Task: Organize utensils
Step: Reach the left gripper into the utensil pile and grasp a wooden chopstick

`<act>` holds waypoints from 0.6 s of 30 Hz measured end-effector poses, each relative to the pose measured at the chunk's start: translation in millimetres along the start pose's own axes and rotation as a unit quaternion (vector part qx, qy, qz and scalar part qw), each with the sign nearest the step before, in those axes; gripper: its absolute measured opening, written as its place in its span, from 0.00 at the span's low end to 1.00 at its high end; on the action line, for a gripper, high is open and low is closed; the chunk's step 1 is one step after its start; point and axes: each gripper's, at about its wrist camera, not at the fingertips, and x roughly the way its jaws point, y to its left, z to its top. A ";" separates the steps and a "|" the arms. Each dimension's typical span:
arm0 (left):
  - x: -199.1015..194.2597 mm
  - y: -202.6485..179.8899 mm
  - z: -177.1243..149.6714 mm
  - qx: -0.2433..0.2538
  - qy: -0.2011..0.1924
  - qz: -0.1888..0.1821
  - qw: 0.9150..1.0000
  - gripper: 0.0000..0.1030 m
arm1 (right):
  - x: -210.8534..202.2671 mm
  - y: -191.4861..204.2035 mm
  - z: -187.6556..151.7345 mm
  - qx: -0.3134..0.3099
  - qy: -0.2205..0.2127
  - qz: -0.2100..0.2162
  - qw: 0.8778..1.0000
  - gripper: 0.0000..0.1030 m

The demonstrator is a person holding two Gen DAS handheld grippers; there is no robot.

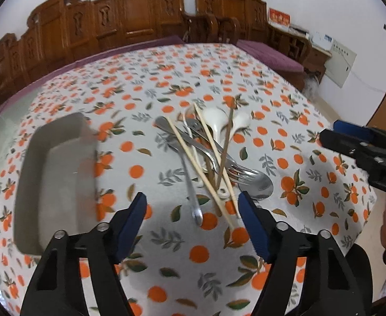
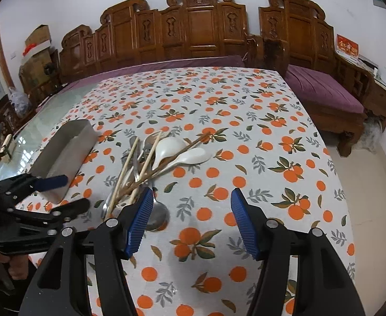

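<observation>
Right wrist: bare tablecloth beside utensil pile.

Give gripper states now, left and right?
Left gripper: open, holding nothing, above the pile of mixed utensils.
Right gripper: open, holding nothing.

The left claw hangs wide apart over the surface, empty, its blue pads flanking the near ends of a utensil pile: pale chopsticks, forks, a metal spoon, and white spoons. A grey tray sits toward the left edge. The right claw enters from the right edge.
</observation>
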 end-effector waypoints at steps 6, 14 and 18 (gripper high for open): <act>31.2 -8.3 5.0 -0.012 0.032 -0.018 0.999 0.47 | 3.1 3.6 -1.5 -0.010 0.006 -0.001 1.000 0.62; 56.5 4.8 8.8 -0.048 0.059 -0.040 0.996 0.23 | 7.5 11.1 -4.2 -0.029 0.010 -0.004 1.000 0.62; 61.7 13.6 10.6 -0.079 0.071 -0.068 0.992 0.17 | 8.2 10.5 -4.0 -0.029 0.011 -0.003 1.000 0.62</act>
